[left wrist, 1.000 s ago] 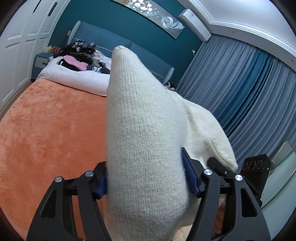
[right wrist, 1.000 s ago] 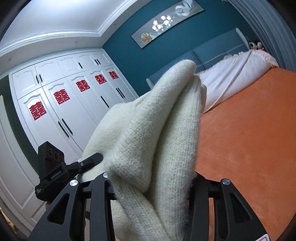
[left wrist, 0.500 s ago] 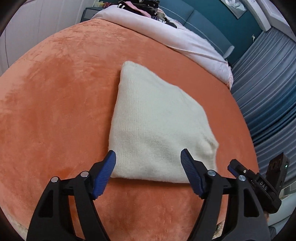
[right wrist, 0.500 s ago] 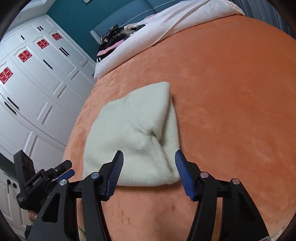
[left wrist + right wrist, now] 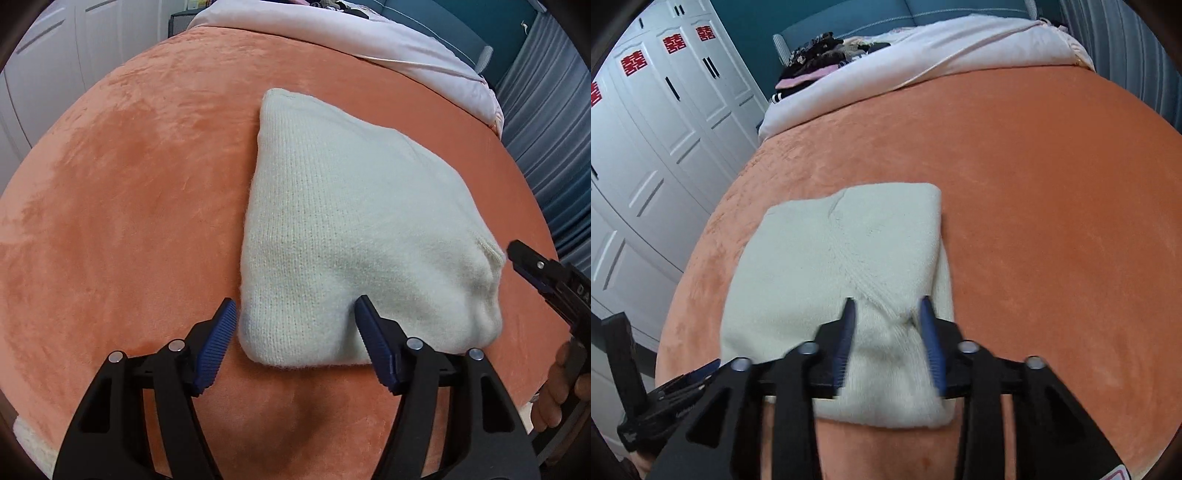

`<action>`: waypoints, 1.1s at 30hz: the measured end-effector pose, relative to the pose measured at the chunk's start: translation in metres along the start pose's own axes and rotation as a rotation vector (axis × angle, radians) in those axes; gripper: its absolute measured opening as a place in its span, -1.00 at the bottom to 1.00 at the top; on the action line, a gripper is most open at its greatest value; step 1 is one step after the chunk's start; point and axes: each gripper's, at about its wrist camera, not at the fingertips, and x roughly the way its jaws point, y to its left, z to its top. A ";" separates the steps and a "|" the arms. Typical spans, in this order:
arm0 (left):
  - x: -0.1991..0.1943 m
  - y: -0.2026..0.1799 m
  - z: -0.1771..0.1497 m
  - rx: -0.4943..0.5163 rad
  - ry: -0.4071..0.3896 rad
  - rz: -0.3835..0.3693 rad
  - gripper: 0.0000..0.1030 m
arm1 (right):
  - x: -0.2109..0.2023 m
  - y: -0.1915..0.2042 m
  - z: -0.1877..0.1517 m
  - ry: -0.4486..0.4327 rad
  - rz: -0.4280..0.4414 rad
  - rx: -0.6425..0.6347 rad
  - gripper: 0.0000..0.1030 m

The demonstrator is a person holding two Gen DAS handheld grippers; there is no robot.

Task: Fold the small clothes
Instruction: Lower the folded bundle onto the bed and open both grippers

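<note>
A cream knitted garment (image 5: pixel 354 229) lies folded flat on the orange blanket (image 5: pixel 118 206); it also shows in the right wrist view (image 5: pixel 846 258). My left gripper (image 5: pixel 295 317) is open, its blue pads astride the garment's near left corner. My right gripper (image 5: pixel 886 321) is partly closed, its pads on either side of a raised fold at the garment's near edge; whether they pinch it is unclear. The right gripper's tip shows at the right edge of the left wrist view (image 5: pixel 535 266).
A white-pink duvet (image 5: pixel 923 62) covers the head of the bed, with a pile of dark clothes (image 5: pixel 827 55) on it. White wardrobe doors (image 5: pixel 646 147) stand to the left, blue curtains (image 5: pixel 554 129) to the right.
A second ago both grippers held the garment up in the air. They laid it on the blanket and let go. Since half a second ago the right gripper has narrowed over the near edge.
</note>
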 end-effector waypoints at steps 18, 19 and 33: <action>0.005 -0.007 -0.004 0.031 -0.010 0.032 0.30 | -0.023 0.007 0.001 -0.062 -0.018 -0.027 -0.48; 0.001 -0.009 -0.007 0.042 -0.026 0.038 0.28 | -0.038 0.006 -0.007 -0.102 -0.026 -0.026 -0.42; -0.046 -0.041 -0.090 0.099 -0.155 0.045 0.55 | -0.065 0.006 -0.101 -0.150 -0.060 -0.033 0.07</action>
